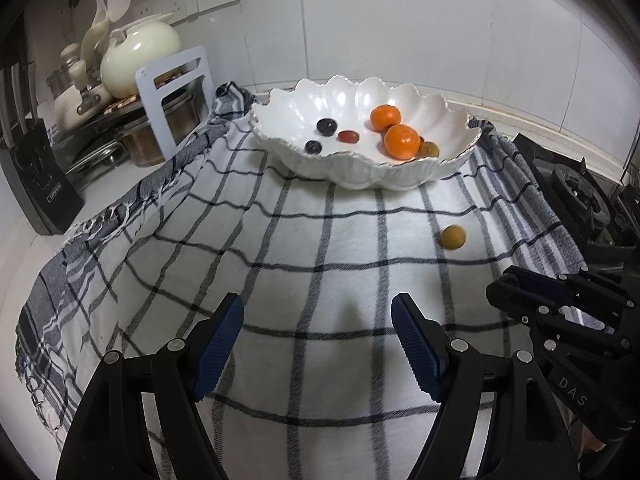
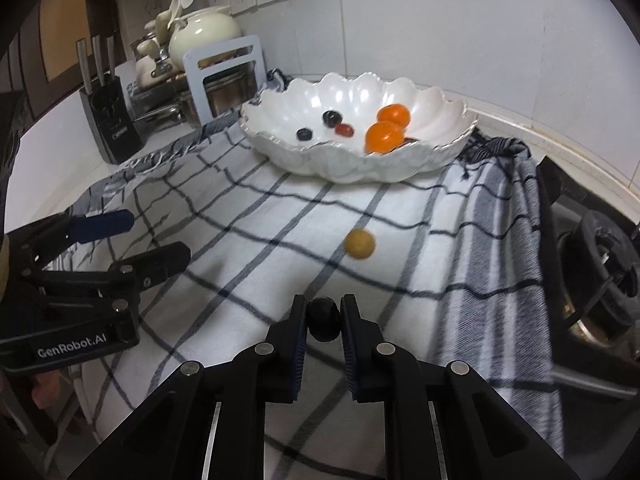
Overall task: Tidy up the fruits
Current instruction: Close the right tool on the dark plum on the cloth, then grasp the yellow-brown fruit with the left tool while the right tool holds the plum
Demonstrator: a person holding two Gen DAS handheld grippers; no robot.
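One small dark round fruit [image 2: 324, 319] is held between the narrowed jaws of the right gripper [image 2: 324, 322], near the yellow-brown fruit [image 2: 359, 243], for transfer to the far scalloped white bowl [image 2: 432, 160]; the left gripper [image 1: 317, 344] is held wide, unloaded.

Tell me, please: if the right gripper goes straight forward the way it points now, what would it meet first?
Probably the yellow-brown fruit on the checked cloth, just ahead of the right gripper, which holds a dark fruit. If it passes above, the white bowl comes next; depth is unclear.
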